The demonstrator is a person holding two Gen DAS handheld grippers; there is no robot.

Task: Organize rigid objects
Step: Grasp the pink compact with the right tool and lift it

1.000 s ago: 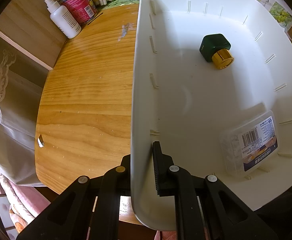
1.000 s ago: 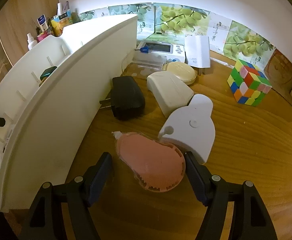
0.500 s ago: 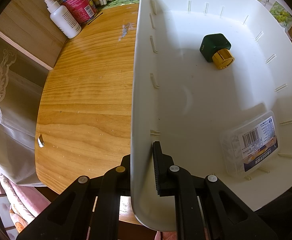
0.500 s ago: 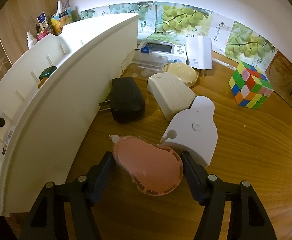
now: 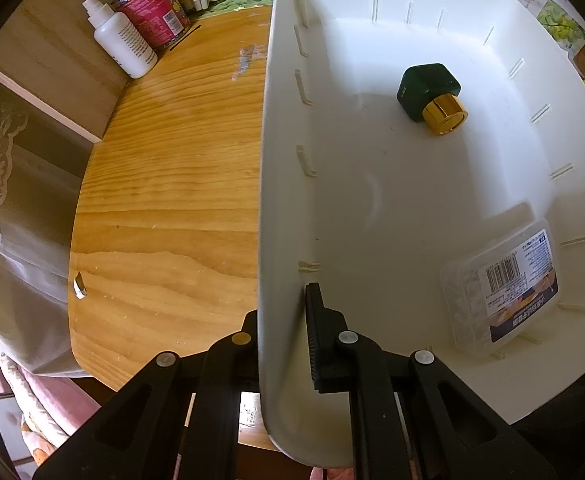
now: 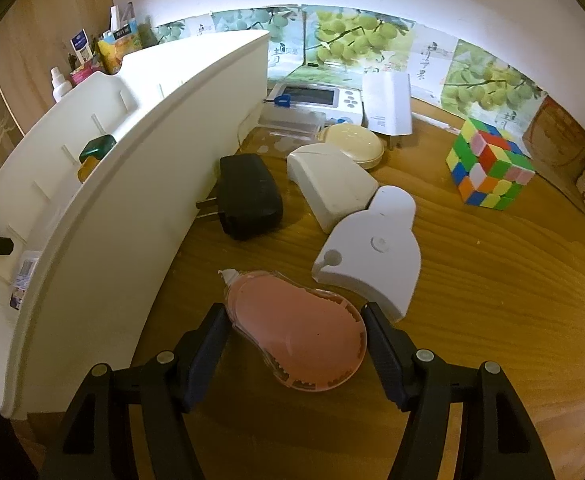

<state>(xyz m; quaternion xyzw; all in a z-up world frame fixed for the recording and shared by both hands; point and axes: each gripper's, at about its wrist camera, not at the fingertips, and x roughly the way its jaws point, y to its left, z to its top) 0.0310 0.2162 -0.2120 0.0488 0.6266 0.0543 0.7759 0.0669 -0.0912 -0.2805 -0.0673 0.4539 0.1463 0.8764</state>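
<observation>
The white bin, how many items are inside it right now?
2. A green bottle with gold cap lies toward the far end of the white bin; a clear labelled box sits in the near right corner.

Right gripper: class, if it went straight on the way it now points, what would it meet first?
The right gripper already straddles the pink tape dispenser; it would meet that first.

Glossy plastic bin (image 5: 412, 200); matt wood table (image 5: 164, 200).

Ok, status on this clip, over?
Left hand-held gripper shut on bin wall. Right hand-held gripper open around pink tape dispenser. White dispenser close beside it.
</observation>
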